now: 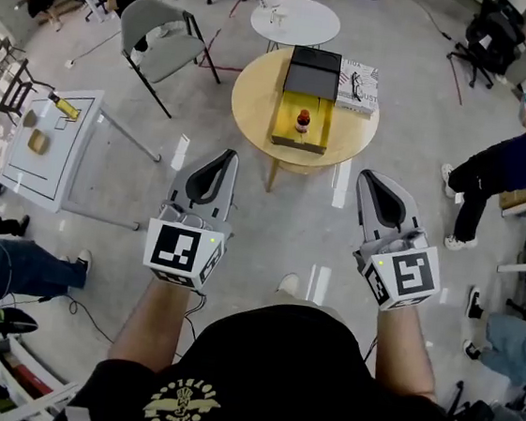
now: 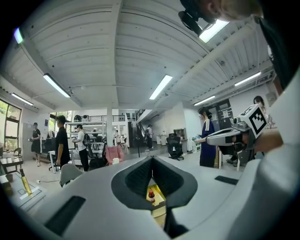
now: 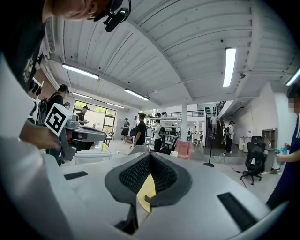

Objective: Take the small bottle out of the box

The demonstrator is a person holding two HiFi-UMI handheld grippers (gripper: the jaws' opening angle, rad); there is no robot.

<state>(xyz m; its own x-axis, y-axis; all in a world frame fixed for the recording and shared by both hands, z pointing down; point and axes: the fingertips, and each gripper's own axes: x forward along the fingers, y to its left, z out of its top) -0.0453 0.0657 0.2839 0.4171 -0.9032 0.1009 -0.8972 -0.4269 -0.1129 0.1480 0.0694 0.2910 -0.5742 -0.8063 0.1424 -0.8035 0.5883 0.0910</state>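
Observation:
A small bottle (image 1: 303, 120) with a red cap and dark contents stands upright in the open yellow box (image 1: 285, 130) on the round wooden table (image 1: 258, 91). The box's black lid (image 1: 314, 72) lies behind it. My left gripper (image 1: 226, 156) and right gripper (image 1: 371, 177) are both held over the floor, short of the table, pointing at it, shut and empty. In the left gripper view the bottle (image 2: 151, 195) and box (image 2: 159, 196) show through the gap below the closed tips (image 2: 151, 158). In the right gripper view only the yellow box (image 3: 146, 187) shows below the tips (image 3: 150, 154).
A book (image 1: 358, 85) lies on the wooden table beside the box. Behind stand a small white round table (image 1: 303, 25) and a grey chair (image 1: 164, 43). A white table (image 1: 48, 147) is at the left. Several people stand or sit around the room's edges.

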